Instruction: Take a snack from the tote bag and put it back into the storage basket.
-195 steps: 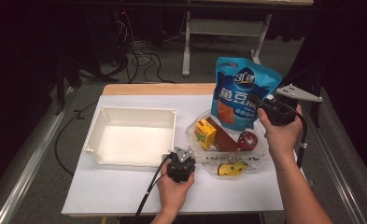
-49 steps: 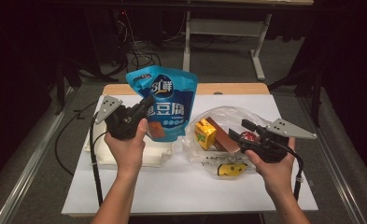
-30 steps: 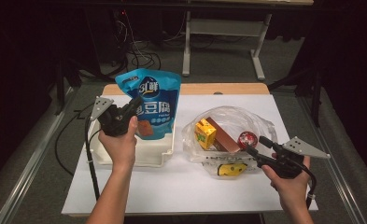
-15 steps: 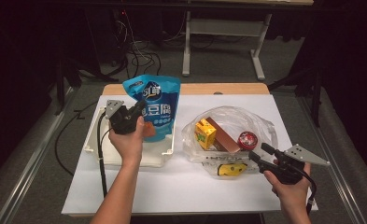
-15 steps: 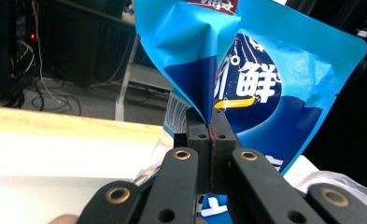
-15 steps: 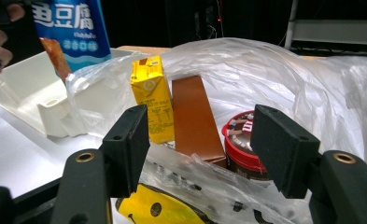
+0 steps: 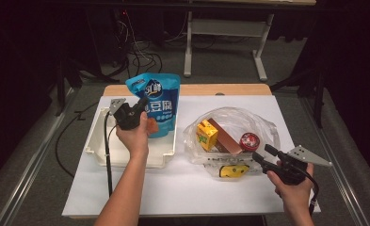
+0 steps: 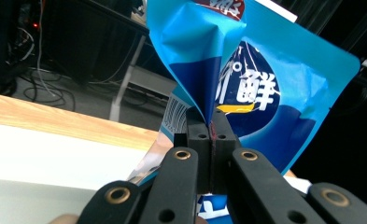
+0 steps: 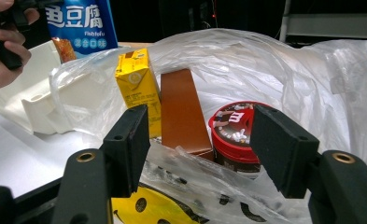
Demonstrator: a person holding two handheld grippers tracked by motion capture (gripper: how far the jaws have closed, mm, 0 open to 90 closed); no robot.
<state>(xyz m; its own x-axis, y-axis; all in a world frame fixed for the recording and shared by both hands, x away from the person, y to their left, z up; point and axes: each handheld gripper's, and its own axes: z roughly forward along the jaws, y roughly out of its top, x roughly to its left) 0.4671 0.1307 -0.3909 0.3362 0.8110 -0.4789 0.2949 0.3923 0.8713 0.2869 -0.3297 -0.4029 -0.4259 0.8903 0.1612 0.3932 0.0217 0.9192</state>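
Note:
My left gripper (image 7: 141,104) is shut on the edge of a blue snack pouch (image 7: 155,102), which it holds upright over the white tray (image 7: 100,143). In the left gripper view the pouch (image 8: 251,88) is pinched flat between the jaws. My right gripper (image 7: 263,155) stands open at the near right, just in front of a clear plastic bag (image 7: 262,125). The bag holds a yellow juice carton (image 9: 137,84), a brown box (image 9: 183,112) and a red round tin (image 9: 235,126). A yellow pack (image 7: 233,171) lies at the bag's near edge.
White sheet (image 7: 173,188) covers the table; its wooden far edge (image 7: 211,89) shows behind. Dark floor with cables and a desk frame lies beyond. Bare sheet lies between the tray and the bag.
My left gripper has come down and nearer with the pouch, now low over the tray. The right gripper has sunk a little in front of the bag.

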